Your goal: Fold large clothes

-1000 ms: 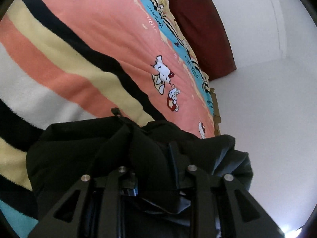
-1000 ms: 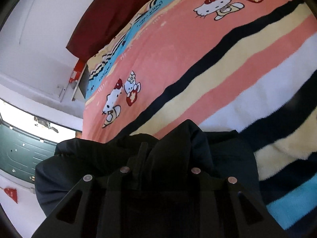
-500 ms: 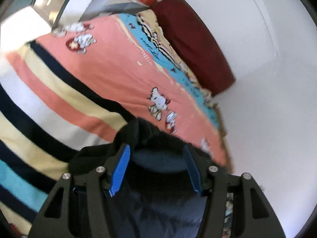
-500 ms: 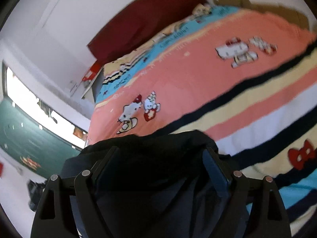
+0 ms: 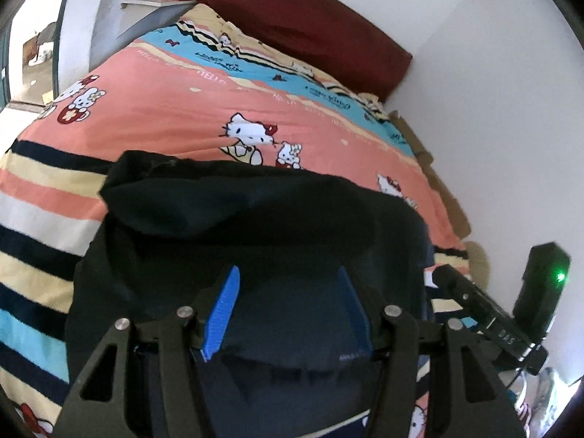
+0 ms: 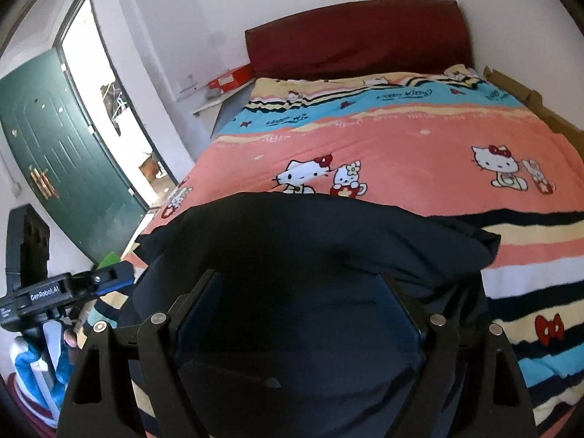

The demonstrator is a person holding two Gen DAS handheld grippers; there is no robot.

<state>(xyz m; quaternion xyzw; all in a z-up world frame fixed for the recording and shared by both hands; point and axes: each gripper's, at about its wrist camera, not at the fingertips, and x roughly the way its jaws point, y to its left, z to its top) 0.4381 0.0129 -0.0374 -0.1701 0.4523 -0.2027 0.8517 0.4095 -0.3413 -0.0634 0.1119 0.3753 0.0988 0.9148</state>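
Observation:
A black garment (image 5: 255, 200) lies bunched in a thick fold on the cartoon-cat blanket (image 5: 164, 109), near its striped end. In the left wrist view my left gripper (image 5: 288, 273) hovers above the cloth, blue pads (image 5: 222, 310) apart with nothing pinched between them. The right wrist view shows the same garment (image 6: 328, 226) from the other side. My right gripper (image 6: 297, 277) hangs over it with its jaws spread wide and nothing in them. Each gripper's body shows at the edge of the other's view, the right gripper's body (image 5: 489, 321) and the left gripper's body (image 6: 54, 292).
A dark red headboard (image 6: 357, 36) stands against the white wall at the bed's far end. A green door (image 6: 62, 168) stands open on the left, with a small shelf holding a red box (image 6: 226, 80) beside the bed. Cardboard (image 5: 438, 189) lines the bed's wall side.
Both grippers were shut on the black garment a second ago. They have opened, let it go, rolled, and risen back from it. The garment now rests on the blanket.

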